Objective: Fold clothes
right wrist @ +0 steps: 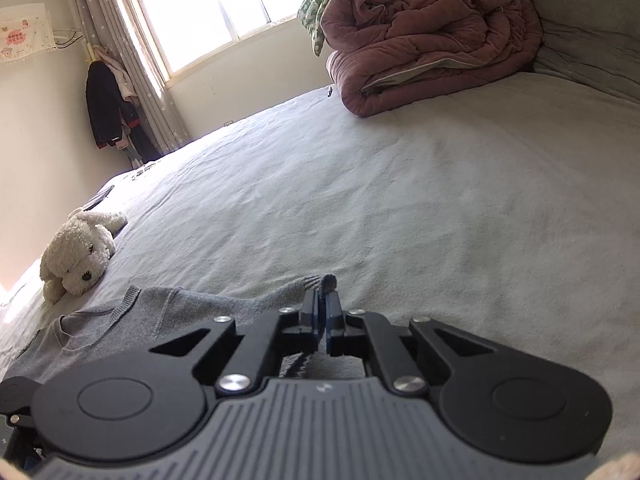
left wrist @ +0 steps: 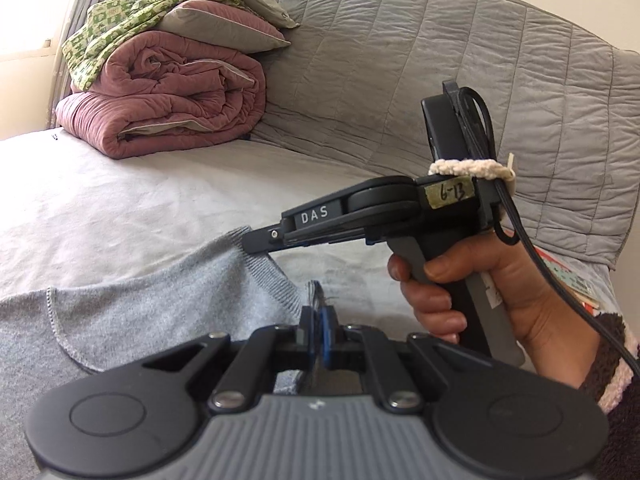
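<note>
My left fingers (left wrist: pixel 318 330) are pinched tight on a ribbed edge of the grey knitted sweater (left wrist: pixel 160 300), and my right fingers (right wrist: pixel 323 312) clamp another ribbed edge of the same sweater (right wrist: pixel 160 312), lifting a small peak of knit off the bed. In the left view my right-hand tool (left wrist: pixel 380 216) reaches across, its tip buried in the sweater's raised corner, with my right hand (left wrist: pixel 480 292) wrapped round its handle. The rest of the garment lies spread on the pale grey bedsheet (right wrist: pixel 400 200), its stitched hem curving toward the near left. Ahead of both grips the sheet runs open and lightly wrinkled. At the far end a folded pink quilt (right wrist: pixel 428 36) sits against the grey quilted headboard cover (left wrist: pixel 440 80), with a green patterned blanket (left wrist: pixel 132 20) on top. A white plush dog (right wrist: pixel 78 256) lies at the bed's left edge, well apart from the sweater, under a bright window (right wrist: pixel 216 4).
</note>
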Action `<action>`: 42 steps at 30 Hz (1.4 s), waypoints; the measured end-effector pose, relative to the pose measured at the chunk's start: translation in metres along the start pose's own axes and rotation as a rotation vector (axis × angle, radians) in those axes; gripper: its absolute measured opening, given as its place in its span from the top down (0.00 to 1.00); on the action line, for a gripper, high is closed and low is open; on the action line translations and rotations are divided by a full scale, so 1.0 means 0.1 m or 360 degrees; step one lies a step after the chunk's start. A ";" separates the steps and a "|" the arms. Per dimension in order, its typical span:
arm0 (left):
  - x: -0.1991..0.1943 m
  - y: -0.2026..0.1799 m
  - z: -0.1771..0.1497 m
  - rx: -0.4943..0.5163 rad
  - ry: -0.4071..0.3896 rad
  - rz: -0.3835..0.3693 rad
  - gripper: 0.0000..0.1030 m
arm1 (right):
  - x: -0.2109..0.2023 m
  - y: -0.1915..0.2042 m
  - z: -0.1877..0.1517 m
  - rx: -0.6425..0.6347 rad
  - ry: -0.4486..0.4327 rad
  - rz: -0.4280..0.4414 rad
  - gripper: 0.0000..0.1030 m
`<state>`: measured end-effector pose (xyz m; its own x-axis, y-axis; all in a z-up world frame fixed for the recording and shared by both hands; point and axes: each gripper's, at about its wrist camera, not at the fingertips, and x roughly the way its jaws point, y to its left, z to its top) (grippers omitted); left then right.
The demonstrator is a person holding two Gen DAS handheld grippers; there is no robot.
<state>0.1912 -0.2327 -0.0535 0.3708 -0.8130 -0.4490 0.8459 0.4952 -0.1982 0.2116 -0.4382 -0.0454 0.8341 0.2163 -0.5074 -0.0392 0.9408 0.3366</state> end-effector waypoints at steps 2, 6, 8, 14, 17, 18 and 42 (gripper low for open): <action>0.07 0.00 -0.01 -0.0006 0.0066 -0.0026 0.96 | 0.02 0.01 0.00 -0.0031 0.0015 -0.0052 0.97; 0.30 -0.04 -0.08 0.0035 0.0257 -0.0034 0.95 | 0.19 -0.03 -0.06 -0.0070 0.0105 -0.0187 0.97; 0.28 -0.06 -0.06 0.0051 0.0246 -0.0066 0.88 | 0.18 -0.05 -0.06 -0.0079 0.0091 -0.0226 0.96; 0.09 0.02 -0.01 -0.0008 0.0094 -0.0064 0.69 | 0.03 -0.14 -0.03 -0.0009 0.0002 -0.0100 0.85; 0.14 0.14 -0.03 -0.0090 0.0122 -0.0035 0.69 | 0.03 -0.06 -0.04 -0.0050 0.0012 -0.0004 0.85; 0.20 0.16 -0.06 -0.0104 0.0162 -0.0037 0.69 | 0.06 -0.01 -0.04 -0.0084 0.0025 0.0007 0.85; -1.07 0.66 -0.45 -0.0122 0.0090 0.0574 0.53 | 0.20 0.37 -0.06 -0.0189 0.0076 0.0016 0.60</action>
<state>0.1906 -0.0995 -0.0575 0.6161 -0.5651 -0.5487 0.6328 0.7699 -0.0823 0.2238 -0.3973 -0.0484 0.8065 0.2353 -0.5424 -0.1148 0.9622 0.2468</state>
